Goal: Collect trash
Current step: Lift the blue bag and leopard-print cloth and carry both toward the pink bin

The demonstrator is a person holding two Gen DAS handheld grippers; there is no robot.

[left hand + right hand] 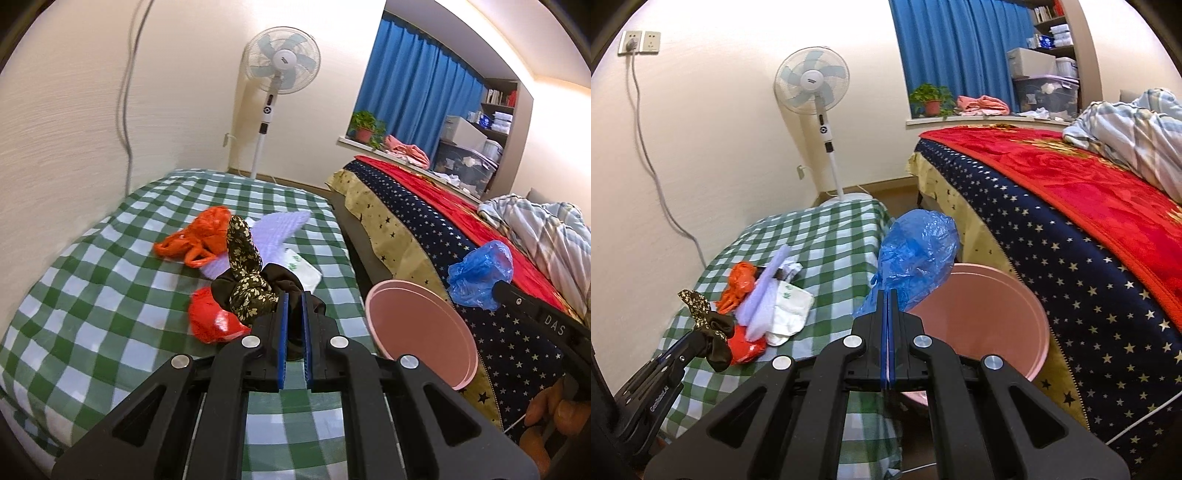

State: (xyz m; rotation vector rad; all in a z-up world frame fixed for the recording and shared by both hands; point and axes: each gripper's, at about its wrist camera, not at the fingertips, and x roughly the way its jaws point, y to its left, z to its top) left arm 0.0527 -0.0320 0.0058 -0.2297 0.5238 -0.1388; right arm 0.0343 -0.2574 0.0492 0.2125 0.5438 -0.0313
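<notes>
My left gripper (294, 295) is shut on a dark cloth with a gold floral print (243, 280), held above the green checked bed (110, 295). From the right wrist it shows low on the left (700, 338) with the cloth (705, 317) bunched at its tip. My right gripper (888, 293) is shut on a crumpled blue plastic bag (919, 254), which hangs over the near rim of a pink bin (982, 325). The left wrist view has that bag (480, 273) right of the bin (421, 332). An orange bag (199, 236) and a red bag (210, 321) lie on the checked bed.
A lavender sheet (273, 232) and a white tissue pack (303, 269) lie beside the bags. A higher bed with a starred cover (1089, 280), red blanket and striped quilt stands right of the bin. A standing fan (812, 85) is by the far wall.
</notes>
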